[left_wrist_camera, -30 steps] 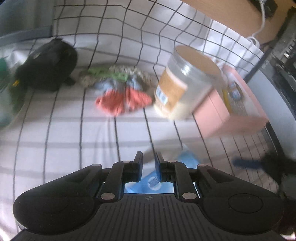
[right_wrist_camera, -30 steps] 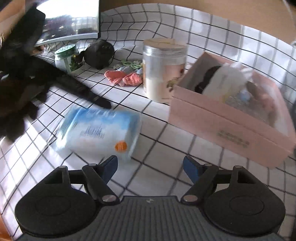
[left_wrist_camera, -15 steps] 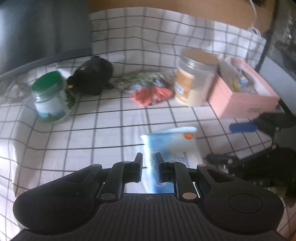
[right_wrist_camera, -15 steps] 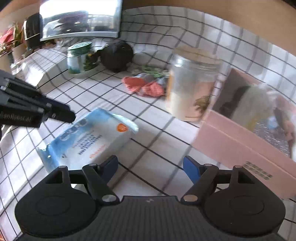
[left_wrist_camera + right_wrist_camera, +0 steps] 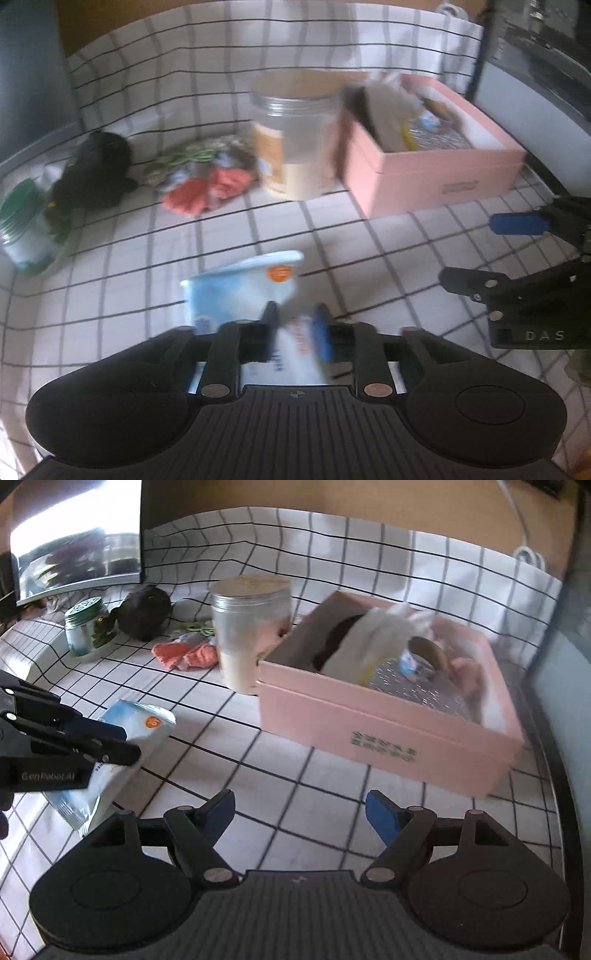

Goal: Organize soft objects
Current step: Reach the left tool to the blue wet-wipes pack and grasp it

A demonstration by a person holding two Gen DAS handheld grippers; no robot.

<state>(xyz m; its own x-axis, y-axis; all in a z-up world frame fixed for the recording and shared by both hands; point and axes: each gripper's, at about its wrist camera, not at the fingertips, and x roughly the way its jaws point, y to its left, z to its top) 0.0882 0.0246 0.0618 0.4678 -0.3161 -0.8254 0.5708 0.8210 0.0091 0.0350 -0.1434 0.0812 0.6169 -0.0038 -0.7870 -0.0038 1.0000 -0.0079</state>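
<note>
The left gripper (image 5: 295, 325) hangs over the near end of a blue-and-white tissue pack (image 5: 243, 291), which lies flat on the checked cloth (image 5: 110, 295) in front of the other things. Its jaws have just been opening; they now stand a little apart with the pack's end between them (the blur hides whether the pads still touch it, though a gap seems to show at each side). The right gripper (image 5: 300, 814) hovers over bare cloth with its jaws spread wide and nothing between them, the pack to its left and a pink box (image 5: 384, 734) ahead to its right. The box is open and crowded with soft things, among them a white cloth (image 5: 373, 638) and something dark. Just left of the box stands a clear jar (image 5: 251, 627) with a tan lid. Beyond it lie an orange rag (image 5: 184, 655), a black plush (image 5: 146, 611) and a green-lidded jar (image 5: 86, 627).
</note>
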